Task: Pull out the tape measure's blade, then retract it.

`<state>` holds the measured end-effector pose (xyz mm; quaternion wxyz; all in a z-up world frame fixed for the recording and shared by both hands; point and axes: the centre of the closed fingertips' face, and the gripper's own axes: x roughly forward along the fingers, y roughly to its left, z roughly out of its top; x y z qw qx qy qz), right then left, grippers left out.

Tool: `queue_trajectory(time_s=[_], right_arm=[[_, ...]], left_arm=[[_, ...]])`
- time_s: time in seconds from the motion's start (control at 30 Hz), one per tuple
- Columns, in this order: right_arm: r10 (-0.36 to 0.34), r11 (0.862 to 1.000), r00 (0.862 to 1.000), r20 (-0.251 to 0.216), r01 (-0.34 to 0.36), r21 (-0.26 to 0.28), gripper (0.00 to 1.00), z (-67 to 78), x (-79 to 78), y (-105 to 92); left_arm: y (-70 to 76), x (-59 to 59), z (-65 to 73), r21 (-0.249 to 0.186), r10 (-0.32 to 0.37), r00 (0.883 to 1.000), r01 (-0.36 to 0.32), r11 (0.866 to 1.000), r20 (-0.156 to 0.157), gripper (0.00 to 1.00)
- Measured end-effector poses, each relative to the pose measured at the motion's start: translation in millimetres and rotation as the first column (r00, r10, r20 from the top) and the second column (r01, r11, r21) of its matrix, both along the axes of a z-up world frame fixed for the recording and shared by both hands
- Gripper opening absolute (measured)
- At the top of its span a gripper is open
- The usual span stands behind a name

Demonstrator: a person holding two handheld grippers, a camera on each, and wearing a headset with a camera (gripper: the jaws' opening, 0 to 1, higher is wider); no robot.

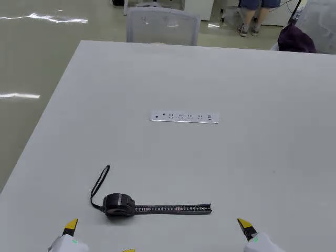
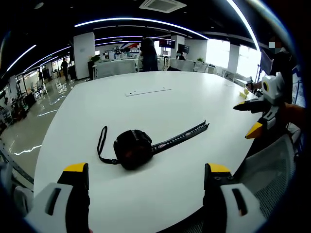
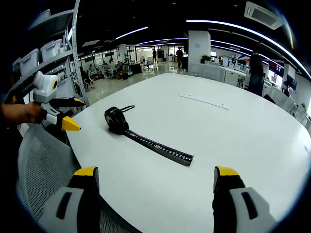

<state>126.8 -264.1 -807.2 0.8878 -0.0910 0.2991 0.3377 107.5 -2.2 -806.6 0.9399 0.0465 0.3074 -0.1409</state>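
White table (image 1: 210, 79) stretches across an open office with strip lights overhead. At its near edge the left gripper (image 2: 147, 169) is spread wide, yellow-tipped jaws apart and holding nothing. The right gripper (image 3: 156, 171) is spread just as wide and also empty. Neither touches anything on the table. In the right gripper view the left one shows off to the side, held by a hand over the mesh back of a chair at the table's edge.

Between and just ahead of the two lies the tape measure (image 1: 119, 205), a black case resting on the tabletop nearer the left gripper. Its blade (image 1: 173, 209) is pulled out and lies flat on the surface, running from the case straight toward the right gripper's side. The end hook stops near that gripper but clear of it. A black wrist strap (image 1: 100, 184) loops from the case's other end, curling away across the table.

Farther up the middle of the table sits a flat white power strip (image 1: 184, 117), well apart from the tape measure. Beyond the far edge stands a grey chair (image 1: 163, 23), and a person's legs show on the shiny floor behind it.
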Motion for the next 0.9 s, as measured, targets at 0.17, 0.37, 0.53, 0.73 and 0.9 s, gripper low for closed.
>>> queue_trajectory(time_s=[0.17,0.37,0.53,0.73,0.9], right_arm=[[0.004,1.0,1.0,-0.005,-0.004,-0.005,0.99,-1.5,-1.4,-0.1],[0.014,1.0,1.0,-0.004,-0.014,-0.008,0.98,-1.6,-1.2,-0.6],[0.033,0.999,0.999,-0.006,-0.033,-0.01,0.96,-3.4,-0.4,-1.0],[0.065,0.998,0.998,-0.017,-0.065,-0.009,0.92,-6.9,1.0,0.1],[0.118,0.993,0.993,-0.008,-0.118,-0.017,0.89,-11.8,2.3,-0.2]], left_arm=[[1.1,0.1,0.1,0.003,0.016,1.0,-0.016,1.0,0.0,0.97],[-1.6,0.4,-1.9,0.005,0.028,1.0,-0.028,1.0,-0.004,0.97],[-4.4,2.5,-2.7,0.004,0.041,0.999,-0.041,0.999,0.0,0.97],[-2.2,4.7,-4.1,0.005,0.069,0.998,-0.069,0.998,-0.001,0.96],[-0.3,6.5,-7.3,0.005,0.087,0.996,-0.087,0.996,0.0,0.97]])
